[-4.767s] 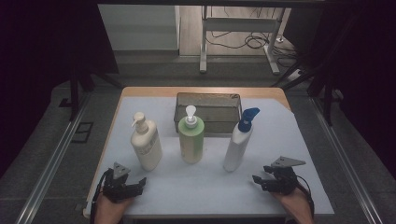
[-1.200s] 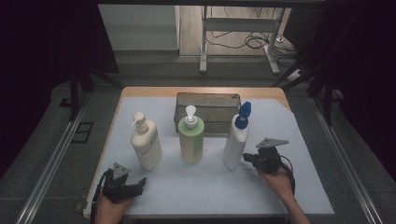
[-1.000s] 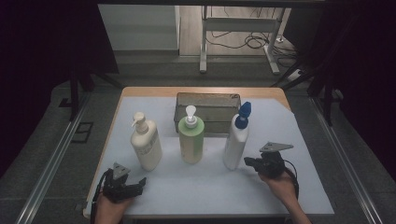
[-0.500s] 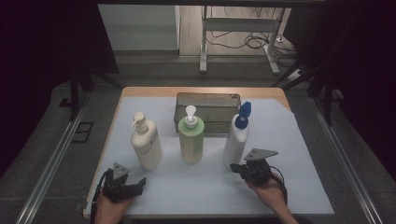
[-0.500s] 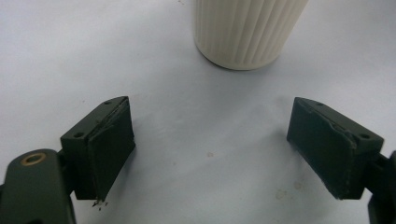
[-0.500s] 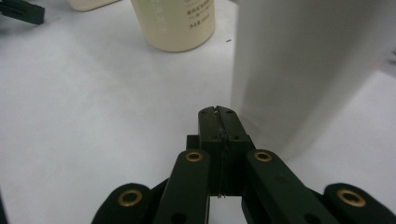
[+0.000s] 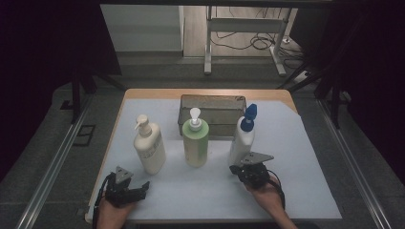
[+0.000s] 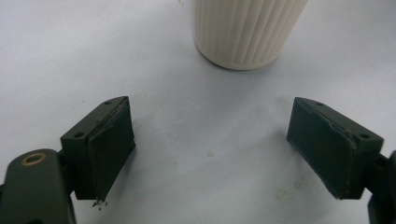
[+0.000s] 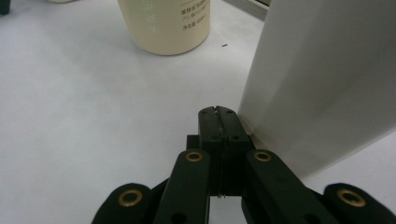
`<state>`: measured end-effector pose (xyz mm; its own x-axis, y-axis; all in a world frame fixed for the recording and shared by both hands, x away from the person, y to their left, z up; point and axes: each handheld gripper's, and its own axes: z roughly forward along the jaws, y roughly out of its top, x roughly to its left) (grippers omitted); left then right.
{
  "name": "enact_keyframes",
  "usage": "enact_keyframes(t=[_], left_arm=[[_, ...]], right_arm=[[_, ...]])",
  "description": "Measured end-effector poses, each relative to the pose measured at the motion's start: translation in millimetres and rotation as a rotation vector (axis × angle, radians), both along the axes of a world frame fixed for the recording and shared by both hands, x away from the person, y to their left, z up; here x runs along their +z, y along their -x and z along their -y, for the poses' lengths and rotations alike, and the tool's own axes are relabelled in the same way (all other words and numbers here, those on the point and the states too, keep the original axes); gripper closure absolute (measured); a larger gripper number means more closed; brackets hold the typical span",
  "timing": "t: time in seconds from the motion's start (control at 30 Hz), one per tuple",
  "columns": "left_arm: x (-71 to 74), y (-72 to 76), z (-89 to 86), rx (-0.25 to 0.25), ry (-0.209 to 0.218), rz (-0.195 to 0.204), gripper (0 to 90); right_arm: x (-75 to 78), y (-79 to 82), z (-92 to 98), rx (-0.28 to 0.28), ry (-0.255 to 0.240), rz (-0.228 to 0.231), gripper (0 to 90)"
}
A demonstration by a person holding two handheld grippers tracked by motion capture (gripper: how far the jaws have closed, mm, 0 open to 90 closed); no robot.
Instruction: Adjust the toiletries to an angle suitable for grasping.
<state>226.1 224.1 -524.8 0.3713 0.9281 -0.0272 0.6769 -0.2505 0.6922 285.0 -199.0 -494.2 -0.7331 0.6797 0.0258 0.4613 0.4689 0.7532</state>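
Three pump bottles stand in a row on the white sheet: a cream one [image 7: 149, 145], a green one [image 7: 196, 140] and a white one with a blue pump [image 7: 242, 138]. My right gripper [image 7: 235, 169] lies low at the near side of the white bottle's base, jaws shut together with nothing between them. In the right gripper view its tip [image 9: 218, 122] sits just left of the white bottle's wall [image 9: 322, 70]; whether they touch I cannot tell. My left gripper [image 7: 141, 187] rests near the front left, open and empty [image 8: 210, 126], facing the cream bottle's ribbed base [image 8: 247, 32].
A grey wire basket [image 7: 212, 106] stands behind the bottles at the back of the table. The wooden table edge [image 7: 102, 171] runs along the left. In the right gripper view, the green bottle's base [image 9: 166, 23] stands farther ahead on the open white sheet.
My right gripper has moved left and toward the near edge, from the white bottle's right side to the front of its base. The left gripper and the bottles have stayed put.
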Motion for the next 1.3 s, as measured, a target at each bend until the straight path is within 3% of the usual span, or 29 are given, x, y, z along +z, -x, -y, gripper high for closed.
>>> enact_keyframes(t=[0.6, 0.87, 1.3], left_arm=[[0.0, 0.0, 0.0, 0.0, 0.0, 0.001, 14.6], [0.0, 0.0, 0.0, 0.0, 0.0, 0.0, 14.6], [-0.1, 0.0, 0.0, 0.0, 0.0, 0.001, 14.6]], right_arm=[[0.1, -1.5, 27.4, -0.021, 0.001, -0.02, 90.0], [0.4, -4.2, 44.3, -0.067, 0.003, -0.017, 89.9], [2.2, -7.0, 52.6, -0.089, 0.003, -0.014, 87.7]])
